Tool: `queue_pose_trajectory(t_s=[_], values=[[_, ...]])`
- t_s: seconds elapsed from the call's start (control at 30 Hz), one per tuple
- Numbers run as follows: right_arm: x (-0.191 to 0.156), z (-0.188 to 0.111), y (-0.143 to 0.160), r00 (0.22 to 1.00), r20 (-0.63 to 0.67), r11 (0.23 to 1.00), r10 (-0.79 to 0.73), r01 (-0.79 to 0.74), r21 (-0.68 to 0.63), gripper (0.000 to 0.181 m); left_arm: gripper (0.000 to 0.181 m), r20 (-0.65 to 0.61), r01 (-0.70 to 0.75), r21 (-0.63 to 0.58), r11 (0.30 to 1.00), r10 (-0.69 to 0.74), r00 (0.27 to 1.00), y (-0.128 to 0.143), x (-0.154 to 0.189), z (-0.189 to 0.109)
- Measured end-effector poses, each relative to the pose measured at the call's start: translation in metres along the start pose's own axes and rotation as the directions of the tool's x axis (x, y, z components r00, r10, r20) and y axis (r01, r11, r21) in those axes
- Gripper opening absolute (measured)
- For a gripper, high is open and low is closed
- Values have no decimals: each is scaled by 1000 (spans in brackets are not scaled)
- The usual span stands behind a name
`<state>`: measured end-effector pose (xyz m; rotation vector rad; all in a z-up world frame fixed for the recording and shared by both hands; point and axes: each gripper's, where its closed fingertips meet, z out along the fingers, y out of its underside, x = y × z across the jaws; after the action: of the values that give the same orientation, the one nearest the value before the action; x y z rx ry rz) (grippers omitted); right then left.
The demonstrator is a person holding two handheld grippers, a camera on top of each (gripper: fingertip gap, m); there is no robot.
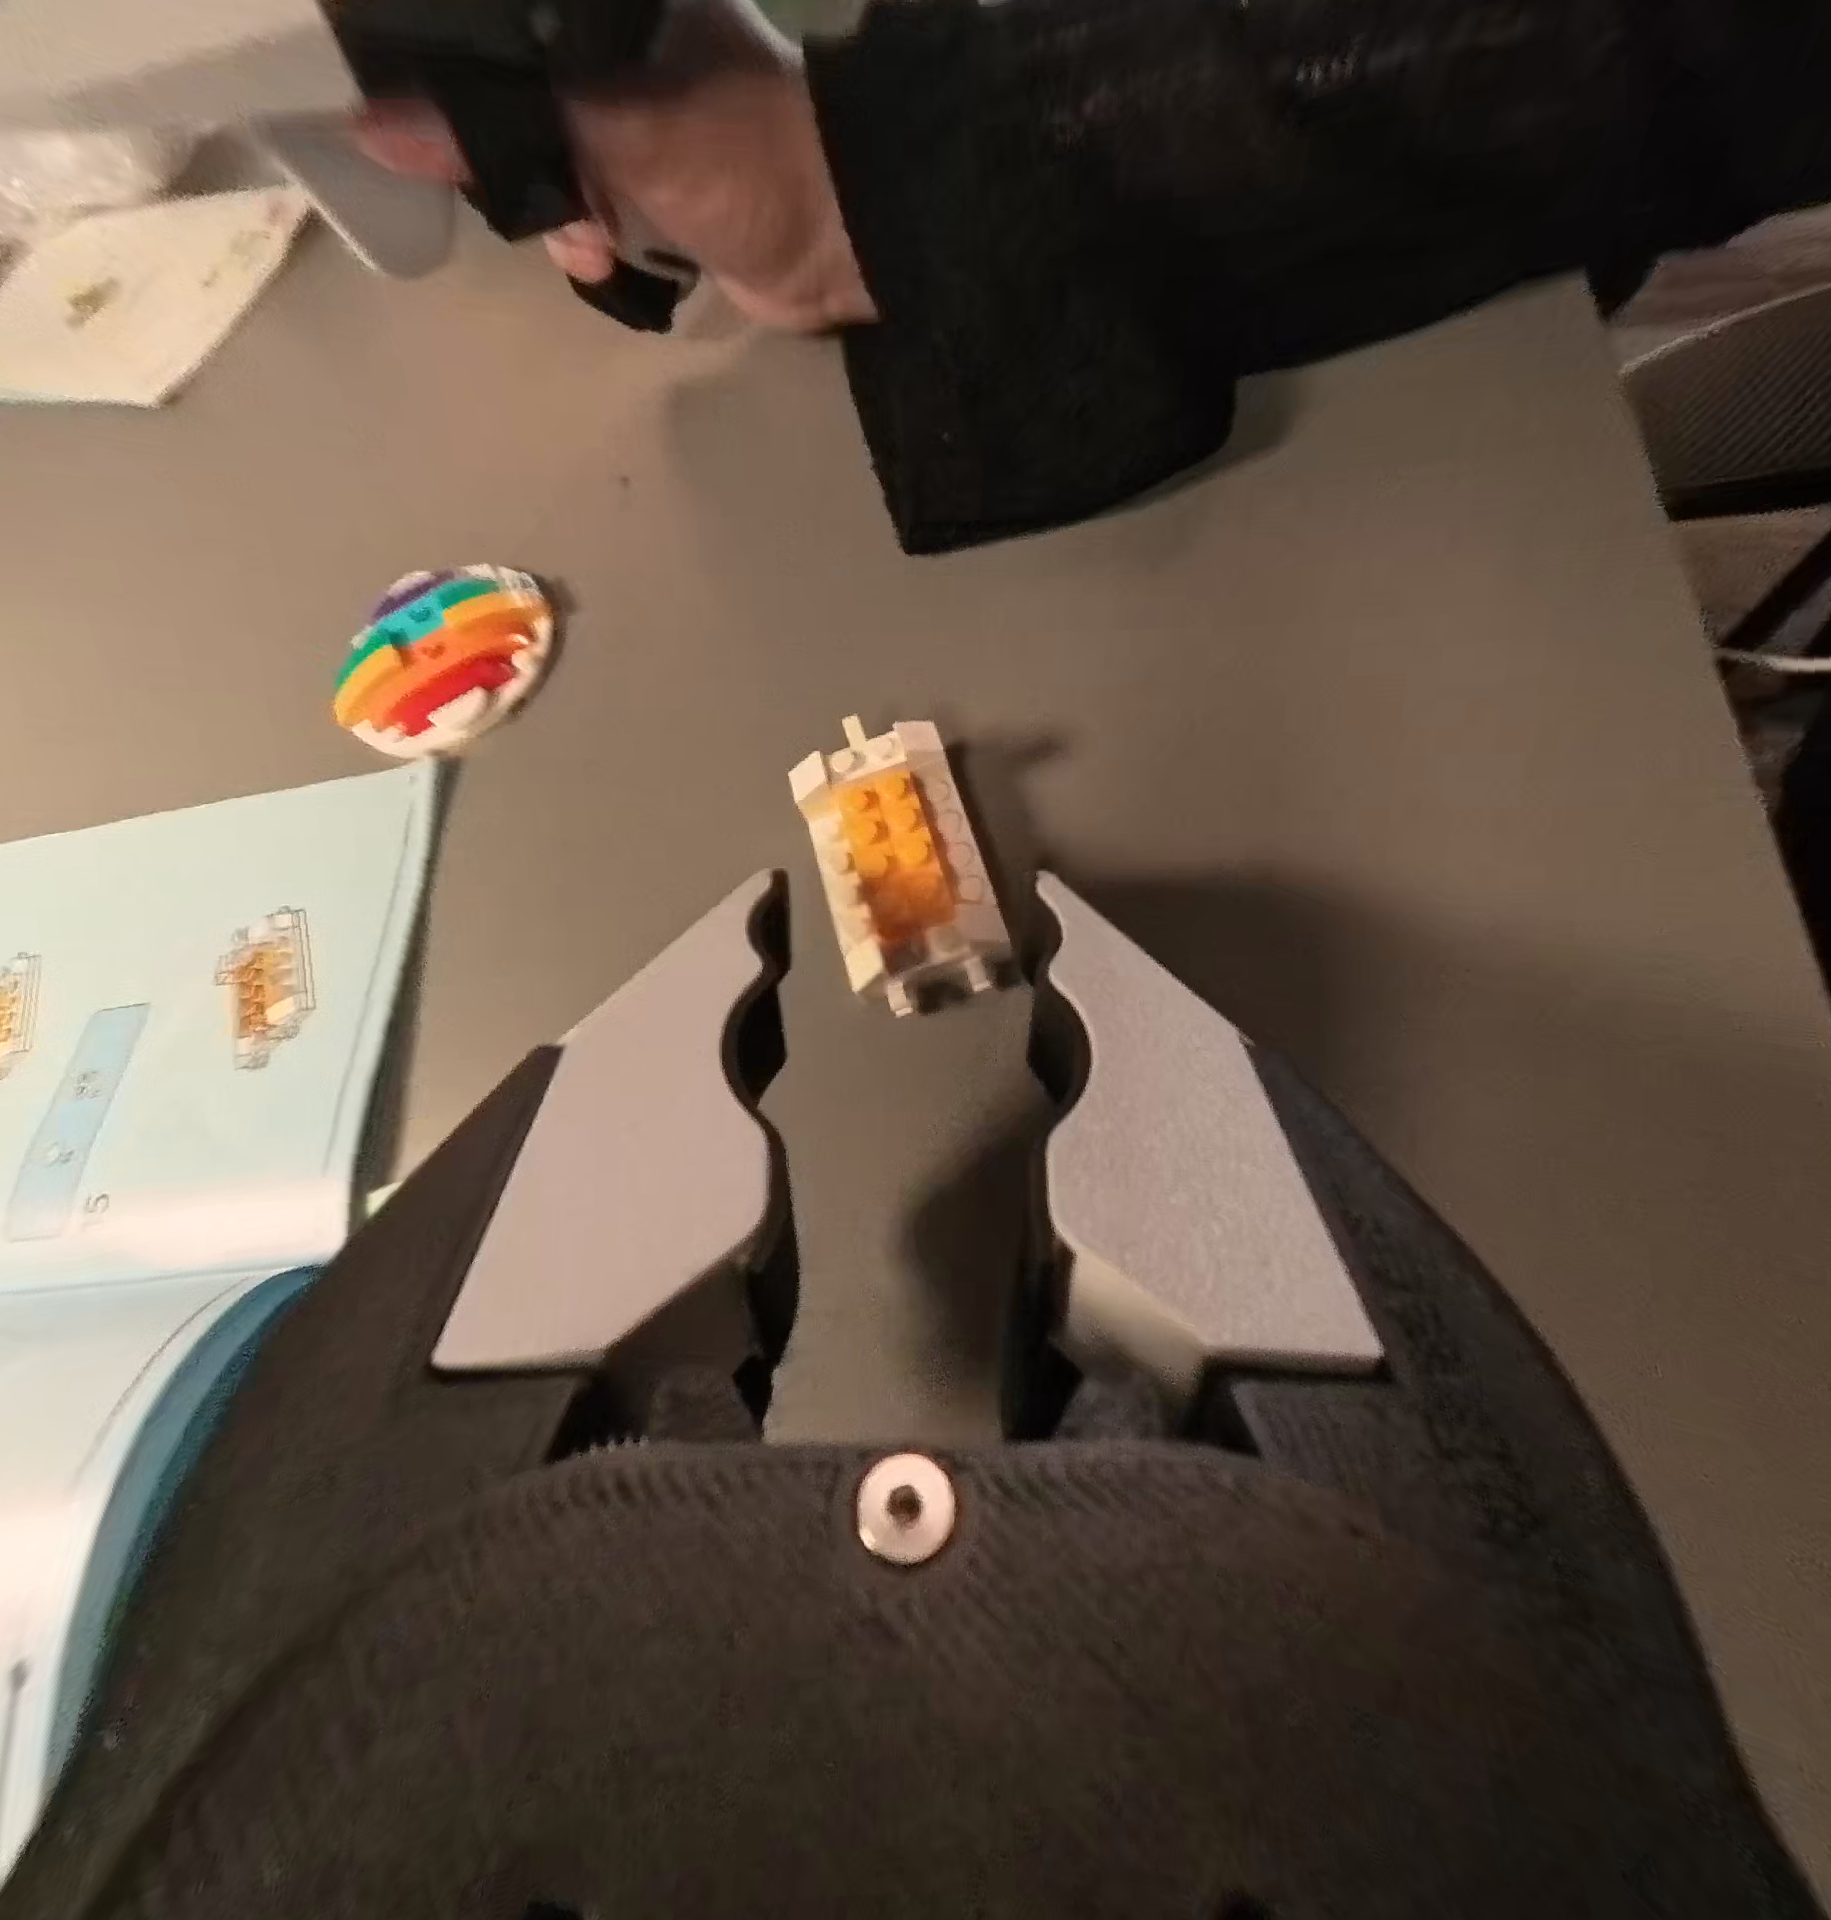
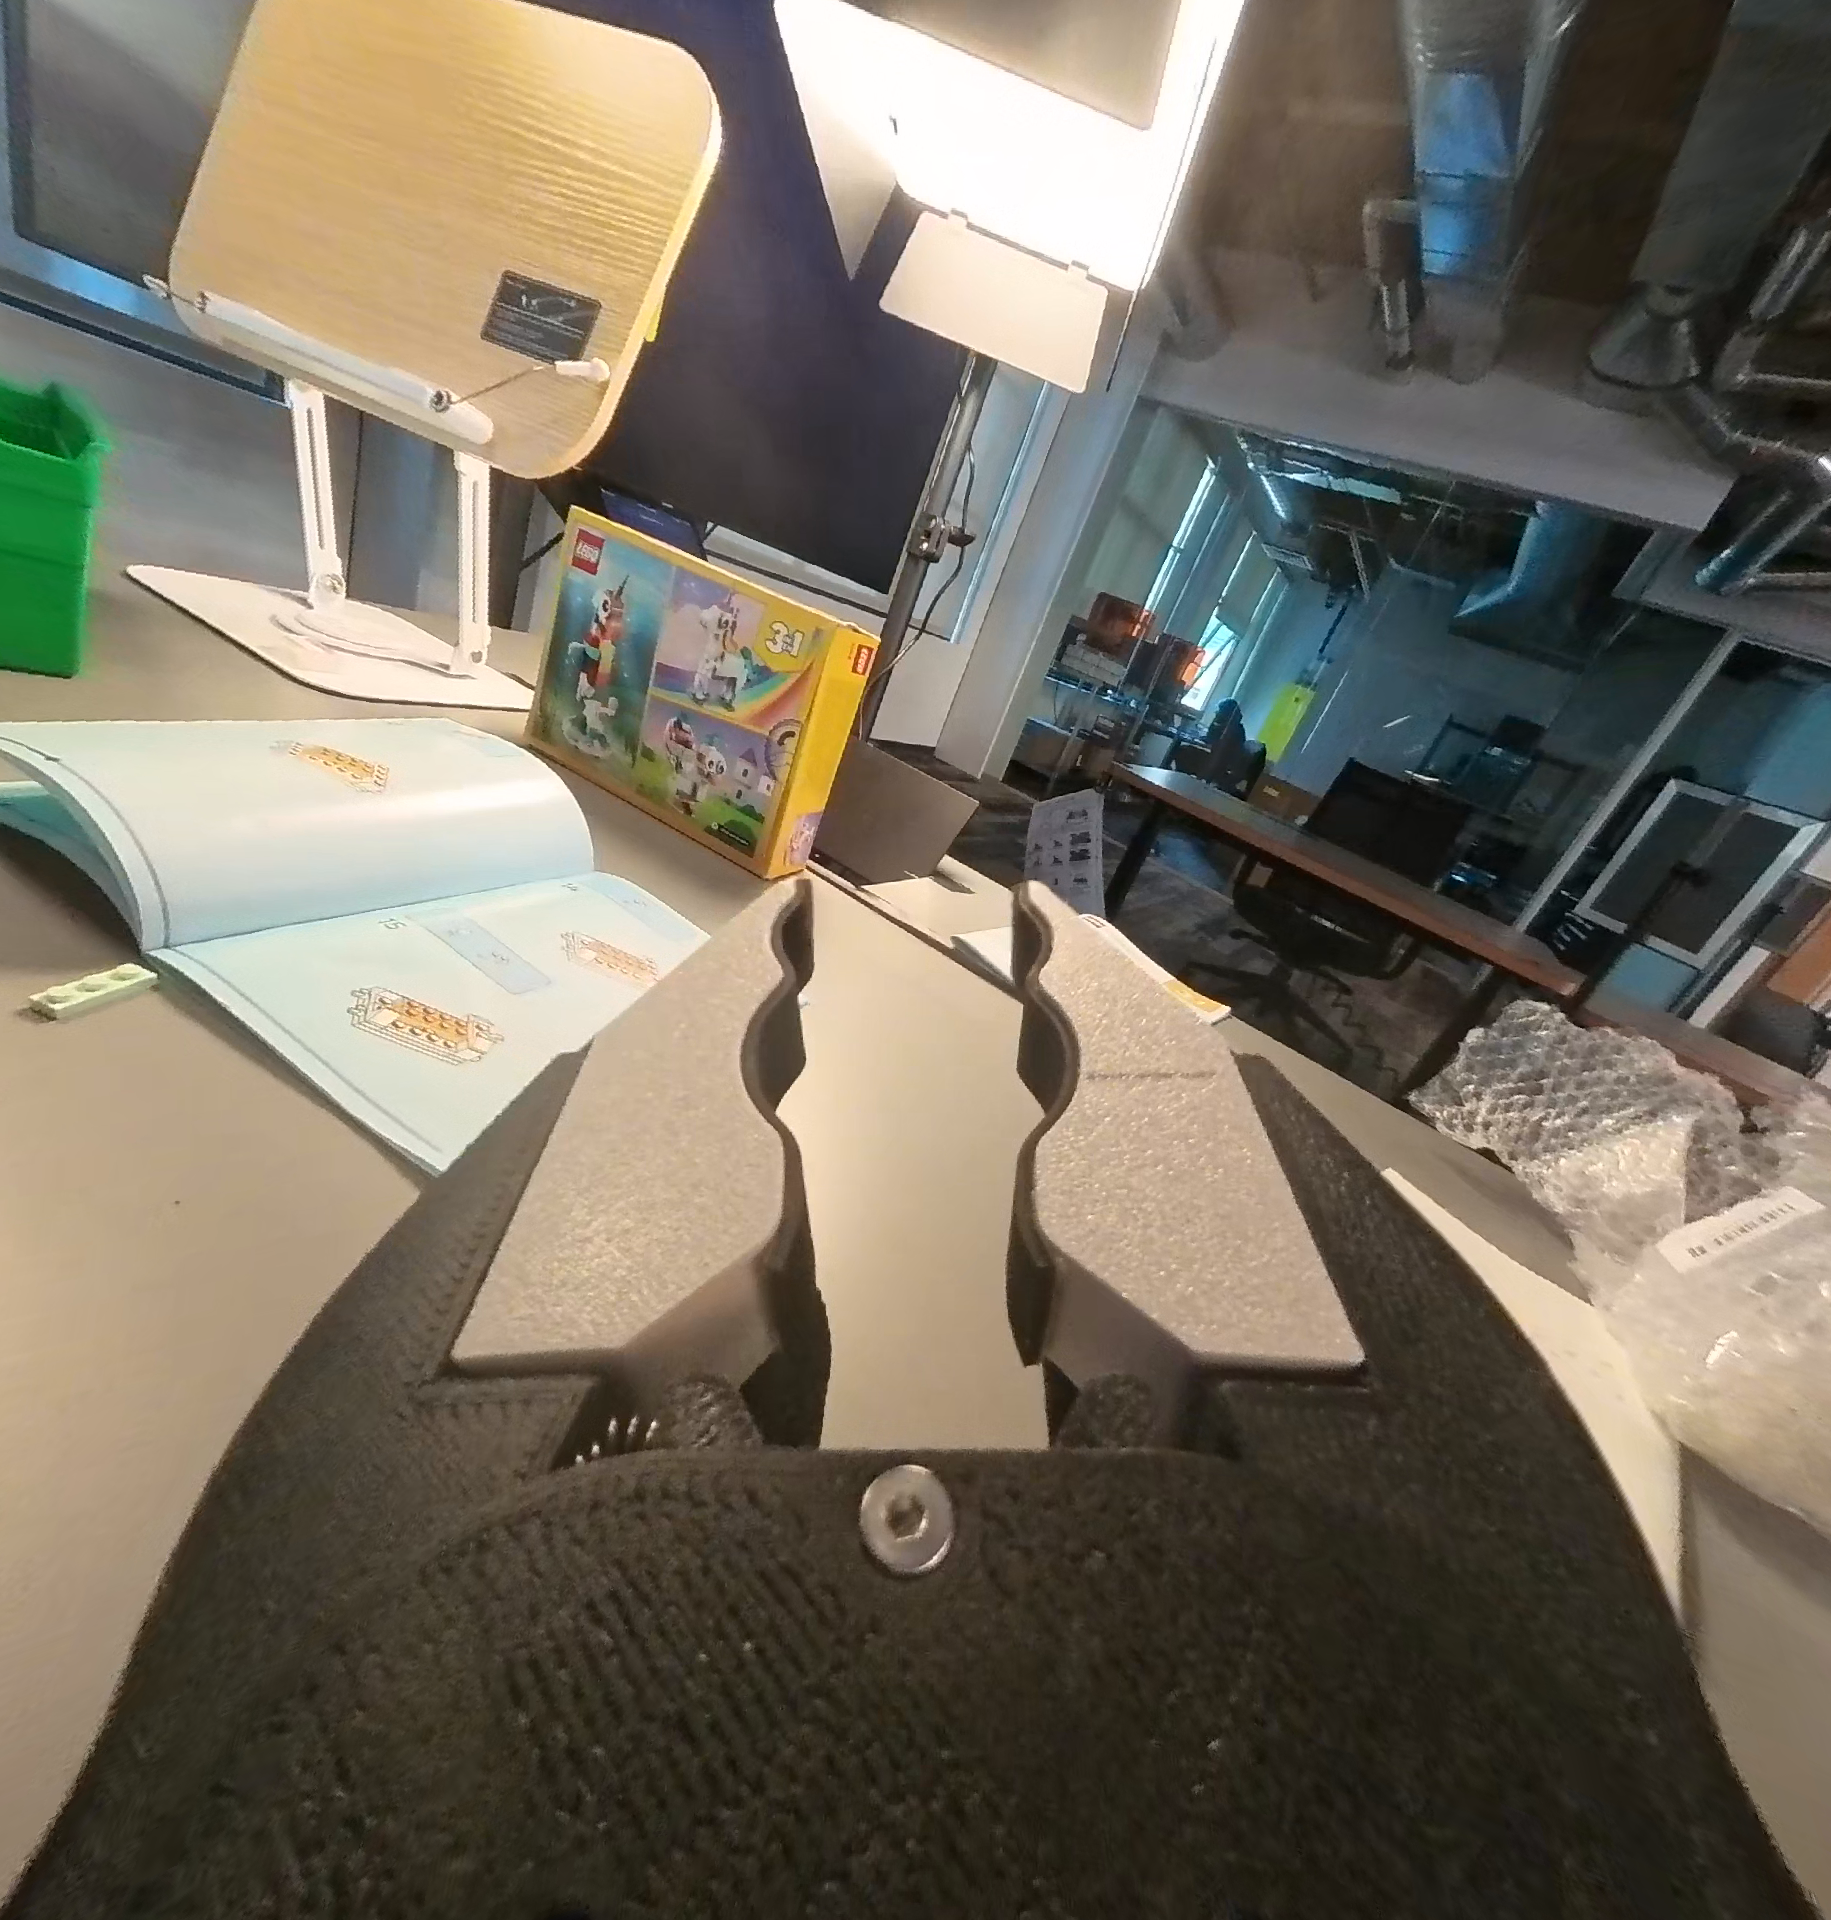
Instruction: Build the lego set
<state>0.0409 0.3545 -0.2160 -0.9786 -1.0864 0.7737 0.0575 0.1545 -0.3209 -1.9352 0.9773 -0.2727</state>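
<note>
A small white and orange lego build [image 1: 906, 868] lies on the grey table, just beyond and partly between the tips of my left gripper [image 1: 911, 899], which is open and not touching it. A round rainbow lego piece [image 1: 443, 660] lies to its left. The open instruction booklet [image 1: 163, 1029] is at the left; it also shows in the right wrist view [image 2: 298, 862]. My right gripper [image 2: 911, 909] is open and empty, held over the table. A pale flat lego plate [image 2: 95, 989] lies left of the booklet there.
A person's hand and black sleeve [image 1: 1098, 239] hold the other gripper at the far side. The yellow lego box [image 2: 703, 707], a wooden book stand [image 2: 443, 229], a green bin [image 2: 17, 540] and bubble wrap bags [image 2: 1659, 1226] stand around. The table edge [image 1: 1721, 831] runs on the right. The pale flat lego plate [image 2: 95, 989] lies some 10 centimeters from my left tips, 20 centimeters from my right tips. It is some 11 centimeters from my right tips to the round rainbow lego piece [image 1: 443, 660].
</note>
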Motion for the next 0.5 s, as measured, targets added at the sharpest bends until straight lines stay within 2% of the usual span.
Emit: queue_pose_trajectory(t_s=[0.03,0.1,0.17,0.23,0.3,0.33,0.4,0.5], values=[[0,0,0,1000,-2,1000,-2,2,3,36,44,30,-8,34,999,7,1000,-3,-5,-6],[1,-1,-2,1000,-6,1000,-9,9,12,36,43,174,-33,137,990,9,985,-15,-30,-26],[0,-1,-3,1000,-6,1000,-20,20,19,35,42,378,-69,313,947,-57,924,-34,-65,-64],[-1,-1,-3,999,-5,999,-33,34,21,34,37,558,-127,477,870,-189,808,-43,-98,-114],[4,1,0,997,-33,998,-64,65,9,33,35,654,-185,565,804,-300,695,-38,-118,-154],[11,3,3,994,-70,996,-85,85,-4,31,34,675,-204,584,786,-330,660,-34,-123,-165],[28,8,9,984,-145,995,-101,99,-25,30,34,685,-206,599,774,-363,632,-28,-129,-171],[40,23,13,975,-201,995,-97,93,-32,27,34,684,-169,560,811,-338,647,-20,-134,-150]])
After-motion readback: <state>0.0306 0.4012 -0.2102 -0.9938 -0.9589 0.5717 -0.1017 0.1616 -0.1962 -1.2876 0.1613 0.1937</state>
